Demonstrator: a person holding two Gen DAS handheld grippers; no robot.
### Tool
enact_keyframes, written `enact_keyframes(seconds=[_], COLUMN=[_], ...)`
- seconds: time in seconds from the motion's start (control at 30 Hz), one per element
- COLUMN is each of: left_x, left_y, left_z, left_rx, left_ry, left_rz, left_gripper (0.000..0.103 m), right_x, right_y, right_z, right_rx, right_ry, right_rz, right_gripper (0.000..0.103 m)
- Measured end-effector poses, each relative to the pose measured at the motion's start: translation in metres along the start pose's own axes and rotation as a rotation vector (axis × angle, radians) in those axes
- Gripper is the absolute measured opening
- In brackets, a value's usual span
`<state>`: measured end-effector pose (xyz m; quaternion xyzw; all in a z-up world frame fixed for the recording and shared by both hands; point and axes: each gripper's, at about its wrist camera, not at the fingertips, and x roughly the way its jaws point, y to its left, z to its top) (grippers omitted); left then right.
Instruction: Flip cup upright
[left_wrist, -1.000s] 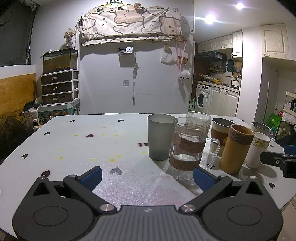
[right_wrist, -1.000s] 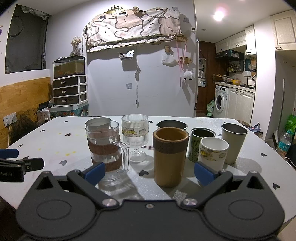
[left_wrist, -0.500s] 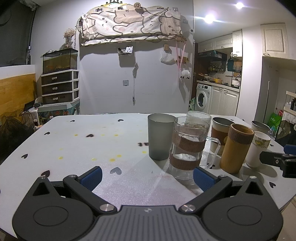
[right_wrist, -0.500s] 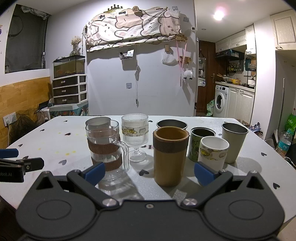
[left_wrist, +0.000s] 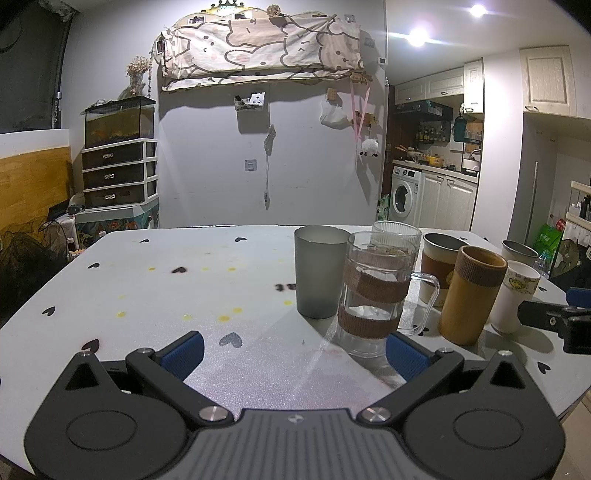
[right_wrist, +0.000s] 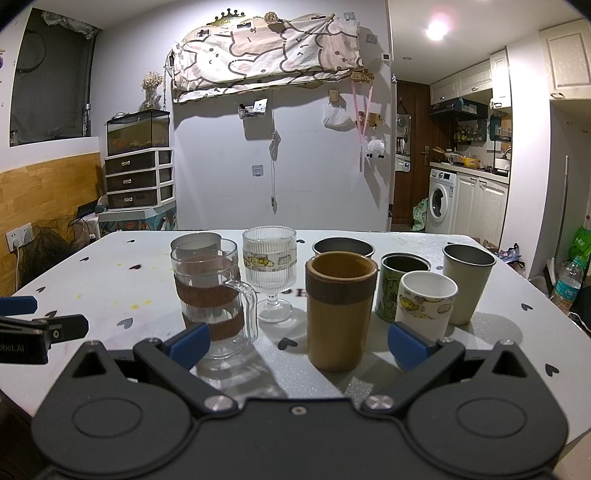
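Several cups stand upright on the white table (left_wrist: 155, 295). A frosted grey cup (left_wrist: 319, 271) and a glass mug with brown bands (left_wrist: 375, 293) stand ahead of my left gripper (left_wrist: 293, 354), which is open and empty. In the right wrist view the glass mug (right_wrist: 212, 295), a ribbed stemmed glass (right_wrist: 269, 269), a tan cup with a brown band (right_wrist: 340, 310), a green cup (right_wrist: 399, 284), a small white cup (right_wrist: 426, 301) and a grey cup (right_wrist: 465, 282) all stand upright. My right gripper (right_wrist: 295, 347) is open and empty, just before the tan cup.
The table carries black heart marks and yellow stains on its left half. The left gripper's side shows at the left edge of the right wrist view (right_wrist: 37, 332). The right gripper shows at the right edge of the left wrist view (left_wrist: 554, 317). Drawers with a fish tank (left_wrist: 118, 166) stand behind.
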<state>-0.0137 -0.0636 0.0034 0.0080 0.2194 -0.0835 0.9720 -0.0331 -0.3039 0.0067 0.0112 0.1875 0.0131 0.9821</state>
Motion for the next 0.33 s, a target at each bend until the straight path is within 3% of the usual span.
enact_keyframes(seconds=[0.33], left_x=[0.0002], left_y=[0.0003], left_z=[-0.0002], left_rx=[-0.002], left_ry=[0.003], left_rz=[0.001], left_gripper=[0.103], right_x=[-0.0004], right_y=[0.0002], right_z=[-0.0001], right_rx=[0.001], right_ry=[0.0], right_rz=[0.0], right_gripper=[0.103])
